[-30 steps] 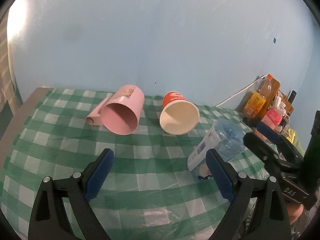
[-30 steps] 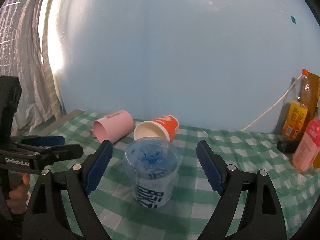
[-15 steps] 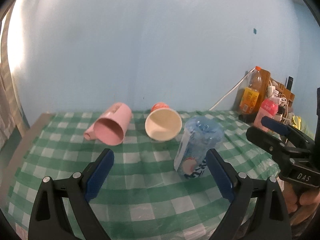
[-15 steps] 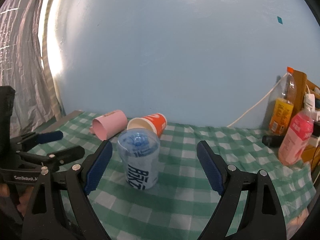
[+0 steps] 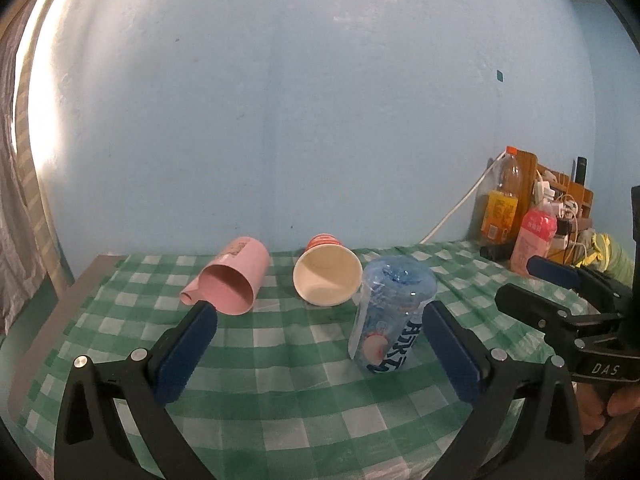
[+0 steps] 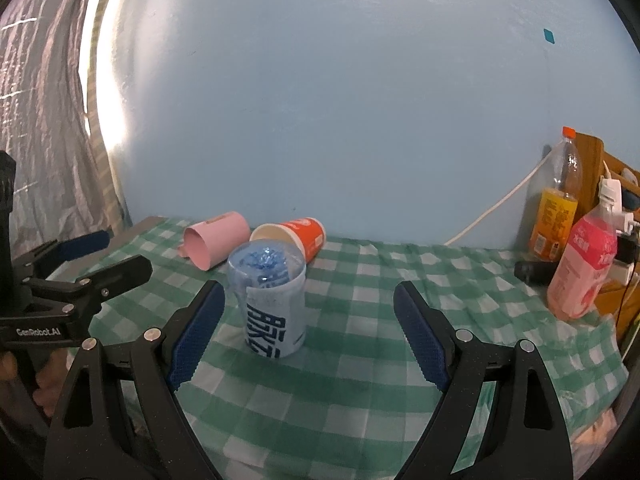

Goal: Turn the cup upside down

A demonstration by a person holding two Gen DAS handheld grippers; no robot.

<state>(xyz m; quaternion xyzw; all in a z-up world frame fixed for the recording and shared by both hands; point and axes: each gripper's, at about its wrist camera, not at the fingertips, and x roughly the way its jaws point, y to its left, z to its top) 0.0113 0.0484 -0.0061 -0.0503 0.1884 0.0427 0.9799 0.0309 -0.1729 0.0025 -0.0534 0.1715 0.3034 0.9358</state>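
Clear plastic cup stands upside down on the green checked tablecloth, just in front of two tipped cups — both the left gripper and right gripper gape wide, holding nothing.

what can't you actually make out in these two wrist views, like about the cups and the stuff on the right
- Clear plastic cup: whether its rim sits flat on the tablecloth; the right wrist view shows only one side.
- Pink cup: its handle, mostly hidden behind the body in both views.
- Red paper cup: its lower part, hidden by the clear plastic cup in the right wrist view.
- Wooden rack: its contents, too small and tangled in the left wrist view.
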